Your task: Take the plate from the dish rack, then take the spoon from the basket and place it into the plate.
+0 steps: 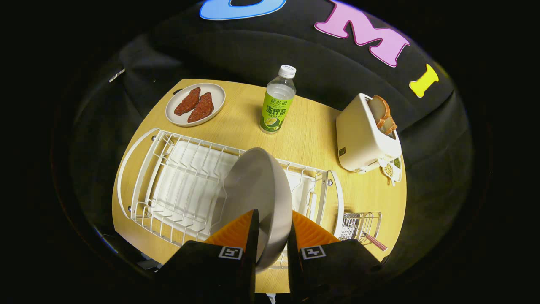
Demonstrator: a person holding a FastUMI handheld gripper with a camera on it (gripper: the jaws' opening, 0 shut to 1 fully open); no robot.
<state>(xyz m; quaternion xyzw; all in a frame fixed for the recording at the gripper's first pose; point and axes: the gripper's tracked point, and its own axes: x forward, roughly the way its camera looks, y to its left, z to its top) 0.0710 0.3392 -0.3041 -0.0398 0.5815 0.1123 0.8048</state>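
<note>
Between the tongs [273,230], the plate [257,185]

Light falls from overhead and lights the table [312,139] evenly and brightly, while the cloth beyond it sinks into dimness. The bottle [277,101] and toaster [363,139] cast short, soft shadows. A mild sheen lies on the plate [253,190], held on edge between the gripper [273,236] fingers. Focus is sharp throughout; the fisheye bends the table edge and rack [177,185] outward.
</note>
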